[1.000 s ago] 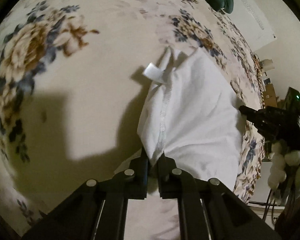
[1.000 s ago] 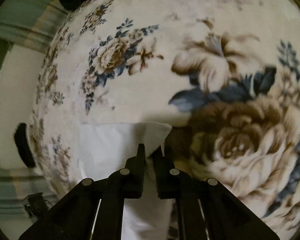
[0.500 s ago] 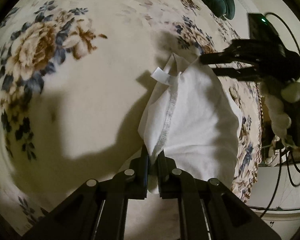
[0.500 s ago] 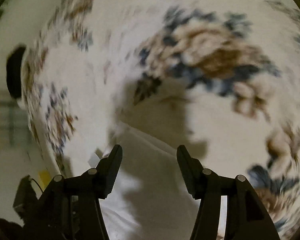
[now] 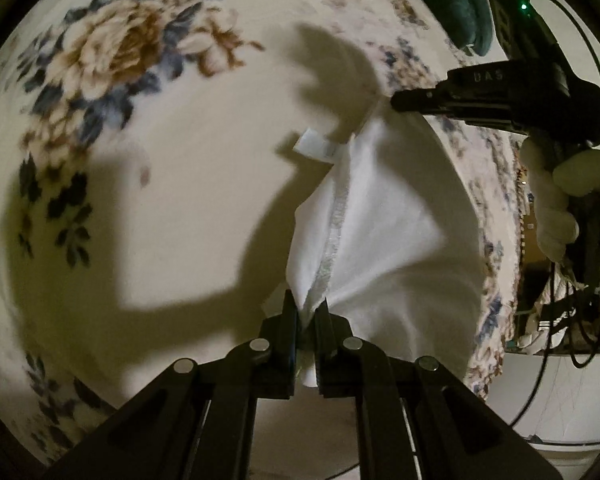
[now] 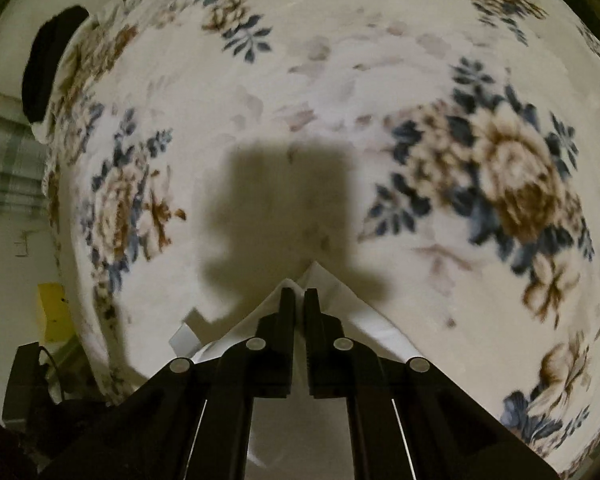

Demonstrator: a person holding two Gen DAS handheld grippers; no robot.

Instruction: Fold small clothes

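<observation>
1. Covering nearly all of both views: one floral bedspread, cream with blue-brown flower clusters, carries everything. Hard shadows of the grippers fall on it.
2. One white garment lies toward the bedspread's right edge in the left wrist view, partly lifted and bunched, a lace-like seam running up its middle. Right wrist view shows only a pointed corner of it.
3. Left gripper: jaws narrow, pinched on the garment's near bunched end, cloth squeezed between the fingers.
4. Right gripper: jaws nearly closed on the garment's corner. Left wrist view shows it from outside, tip at the garment's far corner, held by one white-gloved hand. Only this view shows the hand.
5. One dark green cushion at the far edge, left wrist view only.
6. One white tag sticks out from the garment's far end; also seen in the right wrist view.
</observation>
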